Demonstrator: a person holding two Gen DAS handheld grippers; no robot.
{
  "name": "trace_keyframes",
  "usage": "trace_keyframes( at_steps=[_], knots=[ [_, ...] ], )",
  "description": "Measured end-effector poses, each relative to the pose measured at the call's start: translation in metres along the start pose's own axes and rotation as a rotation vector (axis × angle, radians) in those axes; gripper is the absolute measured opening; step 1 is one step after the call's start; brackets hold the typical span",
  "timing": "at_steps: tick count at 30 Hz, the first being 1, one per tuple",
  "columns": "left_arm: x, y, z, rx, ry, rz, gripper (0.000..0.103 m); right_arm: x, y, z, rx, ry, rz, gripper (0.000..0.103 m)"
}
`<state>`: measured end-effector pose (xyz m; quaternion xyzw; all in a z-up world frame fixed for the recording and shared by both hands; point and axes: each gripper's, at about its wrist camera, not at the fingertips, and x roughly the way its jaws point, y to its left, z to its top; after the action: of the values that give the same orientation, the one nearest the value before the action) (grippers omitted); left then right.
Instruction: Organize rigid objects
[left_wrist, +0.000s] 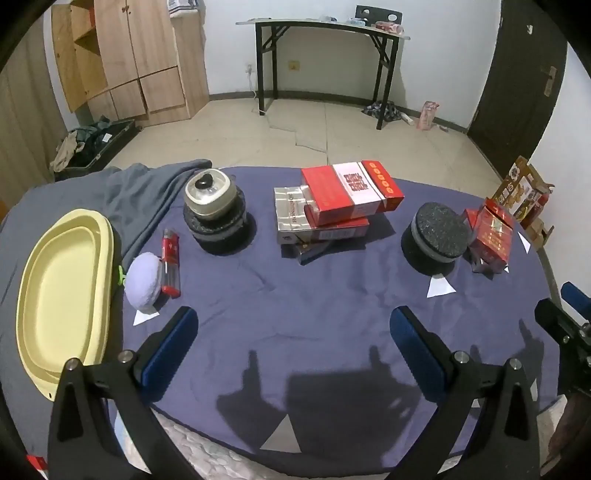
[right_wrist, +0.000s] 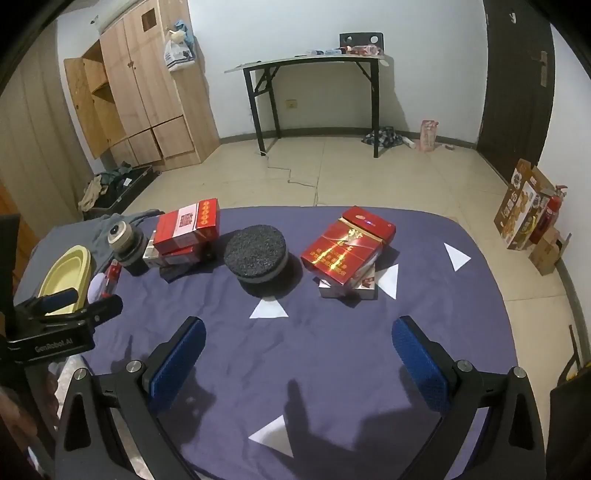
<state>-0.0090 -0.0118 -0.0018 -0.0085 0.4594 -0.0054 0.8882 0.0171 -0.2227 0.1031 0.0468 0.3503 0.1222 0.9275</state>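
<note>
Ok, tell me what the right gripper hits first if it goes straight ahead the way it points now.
Probably the round black sponge disc. The right gripper is open, with bare purple cloth and a white paper triangle ahead of it. The disc sits slightly left of centre, so the red box stack could come first; depth is unclear.

2 sponge discs (left_wrist: 437, 234), 1 lighter (left_wrist: 170, 262), ~7 boxes (left_wrist: 351, 192).

A surface draped in a wrinkled navy-blue cloth (left_wrist: 332, 314) is carrying everything. Lying directly on it: a pale yellow oval plastic tray (left_wrist: 62, 291), a red lighter (left_wrist: 170, 262), a lavender fabric puff (left_wrist: 143, 280), black round foam discs (right_wrist: 256, 254), stacked red cardboard boxes (left_wrist: 351, 195) and white paper triangles (right_wrist: 269, 309).
</note>
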Motion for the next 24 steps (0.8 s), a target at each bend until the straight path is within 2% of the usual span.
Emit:
trace_keyframes(
  at_steps=[12,24],
  knots=[
    [-0.0010,-0.0001,0.0004,0.007,0.006,-0.007,0.103,0.0079,-0.0005,-0.0019,0.005,0.037,0.001,0.103],
    [-0.0021,0.0012,0.0021,0.006,-0.005,-0.008,0.103,0.0066,-0.0037,-0.0005,0.024,0.036,0.005,0.103]
  ],
)
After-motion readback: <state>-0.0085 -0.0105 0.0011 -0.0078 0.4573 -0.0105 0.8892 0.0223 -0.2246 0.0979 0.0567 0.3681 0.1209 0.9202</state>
